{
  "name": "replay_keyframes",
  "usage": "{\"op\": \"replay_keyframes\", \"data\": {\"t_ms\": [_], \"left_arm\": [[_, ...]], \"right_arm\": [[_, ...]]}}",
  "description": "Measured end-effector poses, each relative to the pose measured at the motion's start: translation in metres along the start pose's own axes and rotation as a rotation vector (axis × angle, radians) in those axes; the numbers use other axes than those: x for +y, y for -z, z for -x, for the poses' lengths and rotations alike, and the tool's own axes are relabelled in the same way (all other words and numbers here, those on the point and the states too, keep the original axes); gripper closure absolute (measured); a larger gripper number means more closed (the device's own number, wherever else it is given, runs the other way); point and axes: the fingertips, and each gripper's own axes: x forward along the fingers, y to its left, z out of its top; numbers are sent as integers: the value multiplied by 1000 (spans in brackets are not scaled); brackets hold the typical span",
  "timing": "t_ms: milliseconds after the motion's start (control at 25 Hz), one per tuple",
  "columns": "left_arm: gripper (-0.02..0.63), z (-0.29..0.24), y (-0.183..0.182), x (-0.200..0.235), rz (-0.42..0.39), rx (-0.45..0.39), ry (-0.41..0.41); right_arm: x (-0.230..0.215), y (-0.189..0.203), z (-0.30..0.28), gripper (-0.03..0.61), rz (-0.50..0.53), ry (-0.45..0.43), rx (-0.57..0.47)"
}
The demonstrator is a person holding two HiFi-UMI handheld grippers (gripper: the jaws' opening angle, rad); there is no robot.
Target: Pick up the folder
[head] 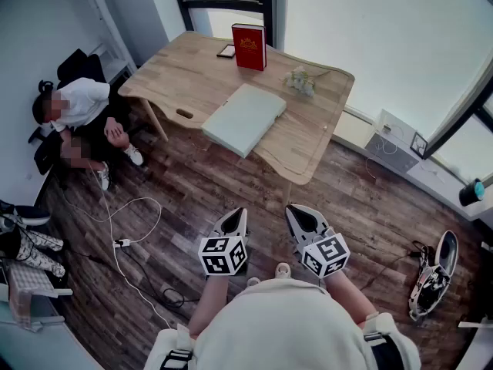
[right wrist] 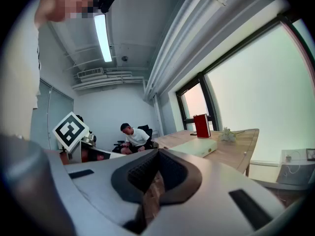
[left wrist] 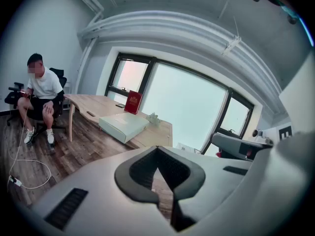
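The folder (head: 243, 119) is a thick, pale grey-green box file lying flat on the wooden table (head: 192, 79), near its front edge. It also shows in the left gripper view as the folder (left wrist: 123, 126) and in the right gripper view as the folder (right wrist: 197, 147), far ahead of both sets of jaws. My left gripper (head: 239, 212) and right gripper (head: 292, 209) hang side by side over the floor, well short of the table. Both point toward it. In each gripper view the jaws meet at the tips, left gripper (left wrist: 157, 149) and right gripper (right wrist: 157, 152), with nothing between them.
A red book (head: 249, 46) stands upright at the table's far side, with a small flower bunch (head: 299, 81) beside it. A person sits on a chair (head: 77, 106) at the left. A white cable (head: 123, 237) trails over the wood floor. Shoes (head: 435, 272) lie at the right.
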Motion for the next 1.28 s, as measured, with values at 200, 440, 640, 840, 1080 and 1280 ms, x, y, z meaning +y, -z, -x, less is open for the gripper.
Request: {"op": "replay_keyframes", "data": {"t_ms": [200,440,640,840,1080,1280], "left_arm": [[594,29,9,11,-23,-1,12],[594,49,12,27,-22,-17,21],[594,65,16,42,-19,-13,13],[594,78,26,55,20,-2,24],[594,93,33,63,4,0,35],[594,98,41,68,6,12,40]], "right_arm": [[23,6,13,560,9,41,-7],[48,18,10,560,12,54,-5],[68,18,1,560,18,49,-13],[88,22,-6,558,0,29,-24],[106,29,-6,558,-1,38,-27],[115,35,-6,558,-4,45,-14]]}}
